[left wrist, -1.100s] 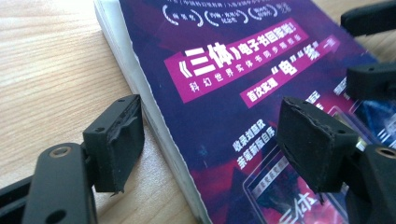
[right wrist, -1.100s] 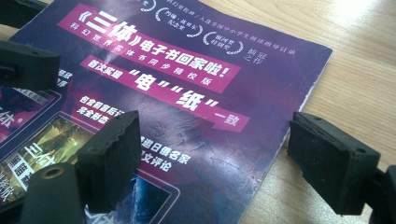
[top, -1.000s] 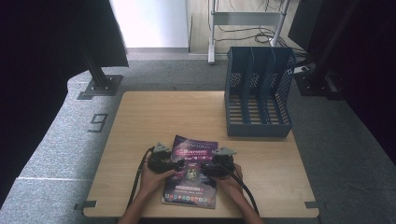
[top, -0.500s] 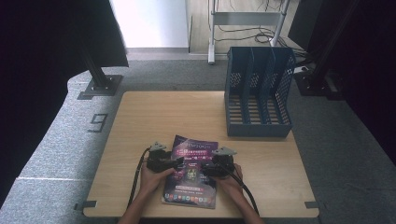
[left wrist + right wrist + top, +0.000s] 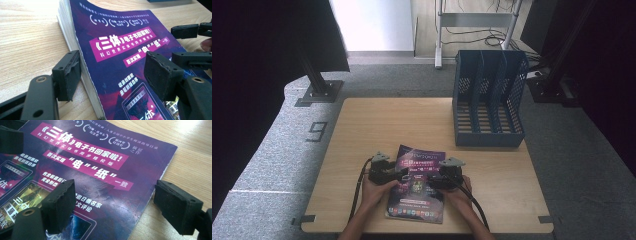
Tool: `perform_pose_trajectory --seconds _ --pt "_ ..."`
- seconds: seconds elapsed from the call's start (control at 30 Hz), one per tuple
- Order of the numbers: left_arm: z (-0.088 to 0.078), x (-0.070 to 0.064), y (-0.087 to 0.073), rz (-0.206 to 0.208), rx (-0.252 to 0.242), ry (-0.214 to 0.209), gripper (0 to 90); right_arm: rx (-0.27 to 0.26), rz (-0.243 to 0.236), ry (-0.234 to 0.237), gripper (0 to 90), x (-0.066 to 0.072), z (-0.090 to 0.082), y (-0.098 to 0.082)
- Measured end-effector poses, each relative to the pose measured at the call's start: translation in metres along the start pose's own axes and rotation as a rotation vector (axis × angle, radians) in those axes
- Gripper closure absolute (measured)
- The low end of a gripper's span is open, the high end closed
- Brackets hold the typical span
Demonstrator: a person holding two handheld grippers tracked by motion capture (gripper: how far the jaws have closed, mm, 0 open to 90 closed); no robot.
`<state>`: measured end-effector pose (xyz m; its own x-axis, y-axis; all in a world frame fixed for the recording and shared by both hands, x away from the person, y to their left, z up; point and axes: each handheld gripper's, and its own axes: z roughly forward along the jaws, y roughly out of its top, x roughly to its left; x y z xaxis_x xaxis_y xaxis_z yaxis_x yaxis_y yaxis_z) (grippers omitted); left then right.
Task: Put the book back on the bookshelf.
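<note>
Both tongs straddle opposite edges of the purple book (image 5: 417,185), left gripper (image 5: 112,75) and right gripper (image 5: 115,202) gaping, left jaws just narrowing slightly. Seemingly the grasping step; next, pinch firmly.

The magazine (image 5: 120,62) runs off the bottom edge of both gripper views, its small cover print unreadable

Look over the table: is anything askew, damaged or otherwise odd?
Only small things. The magazine lies slightly turned against the table edge, and its cover shows fine creases near the right edge. The blue file rack stands upright and square. Nothing is spilled.
</note>
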<state>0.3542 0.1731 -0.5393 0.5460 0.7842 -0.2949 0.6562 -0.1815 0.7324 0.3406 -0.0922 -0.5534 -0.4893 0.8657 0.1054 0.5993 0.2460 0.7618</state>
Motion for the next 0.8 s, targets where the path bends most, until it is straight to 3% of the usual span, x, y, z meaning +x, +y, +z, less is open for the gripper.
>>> perform_pose_trajectory --seconds 0.13,0.2,0.27,0.33,0.37,0.57,0.8 --pt "-0.004 -0.002 0.002 0.001 -0.022 -0.032 30.9 0.0 0.001 0.0 17.5 0.0 0.0 0.0" --pt "-0.005 -0.004 0.004 -0.003 -0.022 -0.1 32.5 0.0 0.0 0.0 17.5 0.0 0.0 0.0" --pt "0.0 -0.007 0.004 0.006 0.008 -0.133 32.1 0.001 0.0 0.0 17.5 0.0 0.0 0.0" --pt "0.006 -0.012 0.002 0.061 0.035 -0.072 30.4 0.0 0.0 0.0 17.6 0.0 0.0 0.0" --pt "0.007 -0.012 0.002 0.07 0.042 -0.064 30.6 0.0 0.0 0.0 17.6 0.0 0.0 0.0" --pt "0.01 -0.008 0.006 0.067 0.027 -0.052 31.9 0.0 -0.001 0.0 17.6 0.0 0.0 0.0" --pt "0.021 -0.008 0.019 0.124 0.061 -0.041 37.7 0.0 0.0 0.0 17.7 0.0 0.0 0.0"
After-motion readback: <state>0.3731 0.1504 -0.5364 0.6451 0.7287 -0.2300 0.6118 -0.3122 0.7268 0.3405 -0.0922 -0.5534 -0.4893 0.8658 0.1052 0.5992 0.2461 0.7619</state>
